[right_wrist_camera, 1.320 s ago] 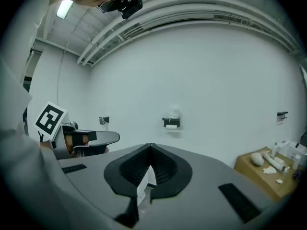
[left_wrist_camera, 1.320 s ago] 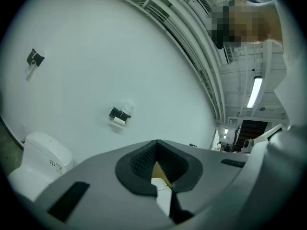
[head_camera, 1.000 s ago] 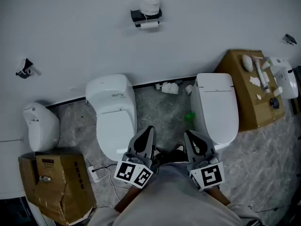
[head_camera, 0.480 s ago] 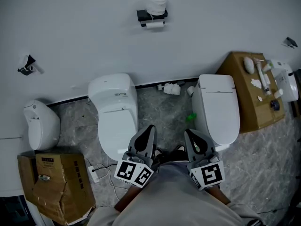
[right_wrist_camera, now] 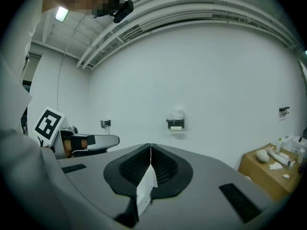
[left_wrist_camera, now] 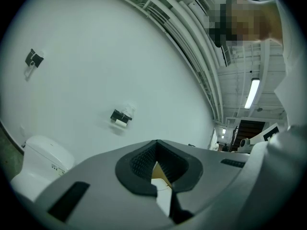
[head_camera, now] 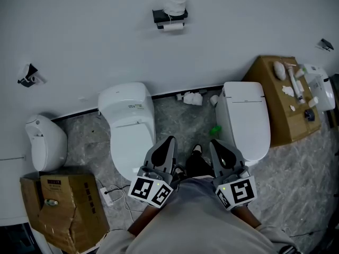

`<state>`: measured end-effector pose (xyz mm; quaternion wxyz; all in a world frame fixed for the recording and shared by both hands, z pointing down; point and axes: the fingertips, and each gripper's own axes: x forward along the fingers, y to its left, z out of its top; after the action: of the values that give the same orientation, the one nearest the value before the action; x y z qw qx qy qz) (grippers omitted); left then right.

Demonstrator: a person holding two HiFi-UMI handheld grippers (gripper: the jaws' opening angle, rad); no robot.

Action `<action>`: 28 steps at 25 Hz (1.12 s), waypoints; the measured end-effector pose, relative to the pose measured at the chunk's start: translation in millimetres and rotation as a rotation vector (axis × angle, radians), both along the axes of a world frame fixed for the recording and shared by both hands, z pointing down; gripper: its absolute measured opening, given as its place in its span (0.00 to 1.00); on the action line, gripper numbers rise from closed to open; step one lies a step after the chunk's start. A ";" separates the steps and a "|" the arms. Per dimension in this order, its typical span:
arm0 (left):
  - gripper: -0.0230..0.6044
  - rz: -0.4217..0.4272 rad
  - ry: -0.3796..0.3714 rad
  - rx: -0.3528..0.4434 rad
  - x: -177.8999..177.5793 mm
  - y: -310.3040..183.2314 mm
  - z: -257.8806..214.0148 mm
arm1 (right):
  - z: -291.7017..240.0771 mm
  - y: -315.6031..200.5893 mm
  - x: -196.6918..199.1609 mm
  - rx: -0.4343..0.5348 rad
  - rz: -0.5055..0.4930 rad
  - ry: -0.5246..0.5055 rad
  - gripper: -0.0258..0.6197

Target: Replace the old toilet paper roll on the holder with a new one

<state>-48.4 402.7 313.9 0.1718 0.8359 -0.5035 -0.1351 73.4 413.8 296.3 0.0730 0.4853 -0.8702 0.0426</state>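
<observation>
A: Close before the person's body, how are the two grippers held?

B: The left gripper (head_camera: 169, 141) and the right gripper (head_camera: 214, 143) are held side by side, well apart from the wall (head_camera: 95, 30), and both are pointed nearly level toward it. The jaws of each are pressed fully together, and nothing is gripped by either.

A: Where is the paper found?

B: The black holder (head_camera: 169, 16) is fixed high on the wall, far from both grippers. The old roll (head_camera: 172, 28) is hung under it, and the new roll (head_camera: 175, 1) is stood on top of it.

A: What is changed from one second ago?

B: Very little. The grippers are kept at almost the same place, with the jaws closed as before. A dark shoe (head_camera: 198, 160) is now seen further forward between them.

A: What can be said of materials and shapes?

B: The jaws are made of smooth grey plastic, with black ribbed pads (right_wrist_camera: 134, 169) set in a hollow. Two rounded toilets (head_camera: 130, 126) of glossy white are stood on a marbled grey floor (head_camera: 180, 118), and a crumpled brown cardboard box (head_camera: 69, 205) is placed at the left.
</observation>
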 end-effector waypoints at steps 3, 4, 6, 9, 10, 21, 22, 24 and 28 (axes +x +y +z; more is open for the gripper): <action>0.04 -0.001 0.001 0.002 0.2 -8.5 0.1 | -0.6 -9.6 0.7 0.008 0.000 0.000 0.07; 0.04 -0.003 0.001 0.004 -0.2 -12.5 -0.2 | -0.6 -14.4 0.4 0.009 -0.001 -0.001 0.07; 0.04 -0.009 0.002 0.005 -2.4 -22.2 -1.0 | -1.4 -25.5 -1.3 0.011 -0.006 -0.004 0.07; 0.04 -0.022 0.007 0.002 -6.0 -38.1 -2.2 | -3.9 -43.1 -4.5 0.014 -0.020 -0.007 0.07; 0.04 -0.026 0.006 0.002 -6.9 -44.0 -2.5 | -4.6 -49.5 -5.8 0.016 -0.025 -0.007 0.07; 0.04 -0.036 0.018 -0.019 -6.8 -121.0 -0.7 | -3.5 -128.2 -9.7 0.005 -0.057 -0.010 0.07; 0.04 -0.035 0.018 -0.019 -5.5 -128.8 -1.3 | -3.5 -136.3 -8.7 0.004 -0.057 -0.010 0.07; 0.04 -0.033 0.018 -0.018 -2.9 -144.6 -2.4 | -3.6 -152.6 -6.9 0.004 -0.059 -0.012 0.07; 0.04 -0.031 0.019 -0.019 2.7 -176.5 -4.6 | -5.6 -186.2 -3.6 0.010 -0.067 -0.020 0.07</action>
<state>-45.7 226.3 309.3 0.1823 0.8250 -0.5159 -0.1411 69.7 227.6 290.7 0.0634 0.4559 -0.8868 0.0406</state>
